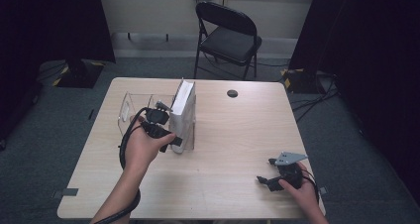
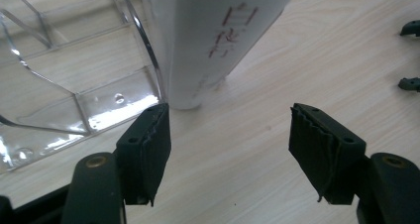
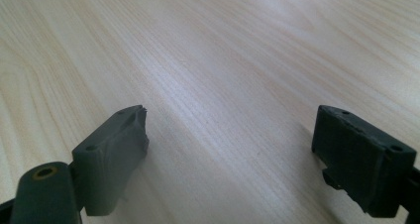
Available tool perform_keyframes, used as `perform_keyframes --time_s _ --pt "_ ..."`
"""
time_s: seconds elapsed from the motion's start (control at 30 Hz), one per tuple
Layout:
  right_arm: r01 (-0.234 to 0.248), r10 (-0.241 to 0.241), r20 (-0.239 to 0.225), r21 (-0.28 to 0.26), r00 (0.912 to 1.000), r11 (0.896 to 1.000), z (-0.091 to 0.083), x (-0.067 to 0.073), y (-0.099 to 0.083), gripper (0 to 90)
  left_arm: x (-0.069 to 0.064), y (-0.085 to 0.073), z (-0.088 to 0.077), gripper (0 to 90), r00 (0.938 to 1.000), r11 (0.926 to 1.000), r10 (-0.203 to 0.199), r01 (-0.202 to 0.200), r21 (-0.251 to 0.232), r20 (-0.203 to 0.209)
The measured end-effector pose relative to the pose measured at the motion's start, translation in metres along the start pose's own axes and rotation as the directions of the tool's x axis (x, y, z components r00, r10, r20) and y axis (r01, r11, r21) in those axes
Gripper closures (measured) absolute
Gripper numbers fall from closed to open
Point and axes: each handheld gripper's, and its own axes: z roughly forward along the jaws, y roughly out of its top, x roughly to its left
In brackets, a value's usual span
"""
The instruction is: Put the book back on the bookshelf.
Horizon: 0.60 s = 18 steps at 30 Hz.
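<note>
A white book (image 1: 183, 116) stands upright on the table (image 1: 237, 135), its left face against a clear stand (image 1: 130, 110). The left gripper (image 2: 230, 135) sits just in front of the book's near end, its jaws apart with nothing between them, the book's spine just beyond the left pad. The right gripper (image 1: 267, 172) rests on bare table well to the book's right, jaws wide and empty.
</note>
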Motion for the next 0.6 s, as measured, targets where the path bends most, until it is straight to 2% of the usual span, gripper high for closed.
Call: perform_keyframes --time_s 0.37,0.6 --pt "0.0 0.0 0.001 0.001 1.0 1.0 0.0 0.0 0.0 13.2 0.0 -0.011 0.011 30.5 1.0 1.0 0.005 -0.005 -0.001 -0.001" --pt "0.004 -0.004 -0.002 0.002 1.0 1.0 0.0 0.0 0.0 13.2 -0.001 -0.017 0.018 29.0 0.9997 0.9997 0.024 -0.024 0.008 0.0"
